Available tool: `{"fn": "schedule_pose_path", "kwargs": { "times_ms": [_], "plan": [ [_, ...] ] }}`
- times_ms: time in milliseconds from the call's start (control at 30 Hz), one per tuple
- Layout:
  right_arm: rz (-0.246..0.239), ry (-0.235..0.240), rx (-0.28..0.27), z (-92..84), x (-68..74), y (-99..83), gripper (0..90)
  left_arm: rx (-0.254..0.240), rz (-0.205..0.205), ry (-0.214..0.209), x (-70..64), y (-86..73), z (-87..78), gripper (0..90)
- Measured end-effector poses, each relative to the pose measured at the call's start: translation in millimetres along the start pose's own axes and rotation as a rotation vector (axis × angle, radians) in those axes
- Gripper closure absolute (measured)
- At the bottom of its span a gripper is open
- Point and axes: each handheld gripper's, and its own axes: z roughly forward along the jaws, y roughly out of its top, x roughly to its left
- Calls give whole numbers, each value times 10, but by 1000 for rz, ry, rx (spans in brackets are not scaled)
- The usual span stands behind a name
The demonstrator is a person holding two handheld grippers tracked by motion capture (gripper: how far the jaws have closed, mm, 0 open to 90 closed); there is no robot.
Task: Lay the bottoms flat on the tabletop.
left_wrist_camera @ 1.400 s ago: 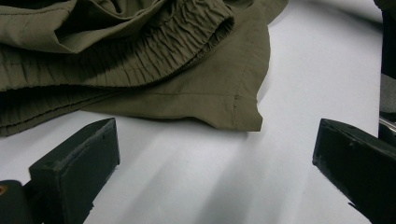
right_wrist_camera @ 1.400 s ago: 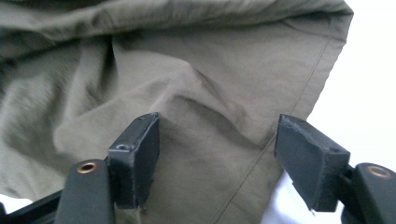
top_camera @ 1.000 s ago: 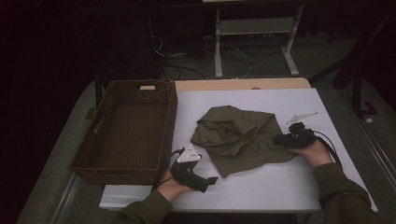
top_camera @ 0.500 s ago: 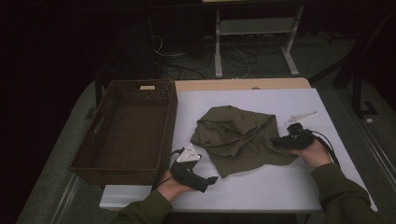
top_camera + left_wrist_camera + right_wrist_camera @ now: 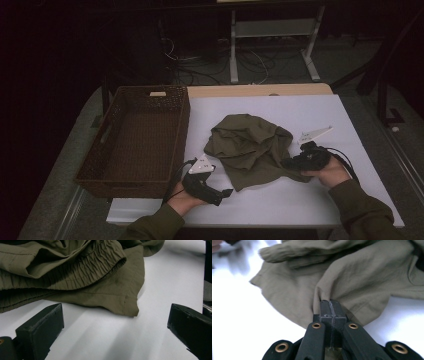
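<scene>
- Olive garment is lying crumpled at the centre of the white surface, just right of the wicker basket occupying the left of the frame.
- Right tongs are sitting at the garment's lower right edge; in the right gripper view the jaws are pressing together on a pinched fold of the fabric, their closing just finished.
- Left tongs are resting at lower centre with jaws standing wide apart, gripping nothing; the hemmed corner is lying just ahead of them, untouched.
- Judgement: the step in hand is drawing an edge outward to spread the cloth.
- For a clean result, the pull should be going low and level, with the left tongs taking the free corner so the fabric is tensioning evenly rather than bunching.
</scene>
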Motion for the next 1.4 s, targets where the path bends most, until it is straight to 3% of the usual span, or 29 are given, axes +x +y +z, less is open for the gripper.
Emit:
{"fn": "schedule_pose_path", "kwargs": {
  "times_ms": [233, 333, 400, 500, 533, 600, 867, 1100, 1267, 1400],
  "plan": [
    [-44, 75, 20, 34, 227, -56, 893, 0, -1, 0, -3, 1, 4, 0],
    [-76, 147, 47, 83, 379, -92, 893, 0, 0, 1, -4, 1, 3, 0],
    [-127, 142, 79, 129, 508, -102, 893, -1, 0, 2, -3, 1, 1, 0],
    [-155, 139, 91, 158, 600, -104, 891, -1, 0, 1, -3, 2, 2, 0],
    [-156, 125, 80, 147, 599, -93, 883, -1, 0, 1, -4, 2, 3, 0],
    [-143, 105, 42, 99, 559, -63, 787, -1, 0, 0, -5, 2, 4, 0],
    [-54, -63, -104, -174, 322, 21, 488, -2, -1, 1, -4, 5, 5, 0],
    [-16, -132, -113, -123, 152, 52, 309, -2, -4, 1, -1, 5, 9, 0],
    [3, -126, -106, -27, 73, 78, 184, -2, -4, 0, 0, 2, 14, 0],
    [-2, -123, -82, 86, 52, 92, 148, 0, -5, -1, -2, 2, 15, 0]
  ]
}}
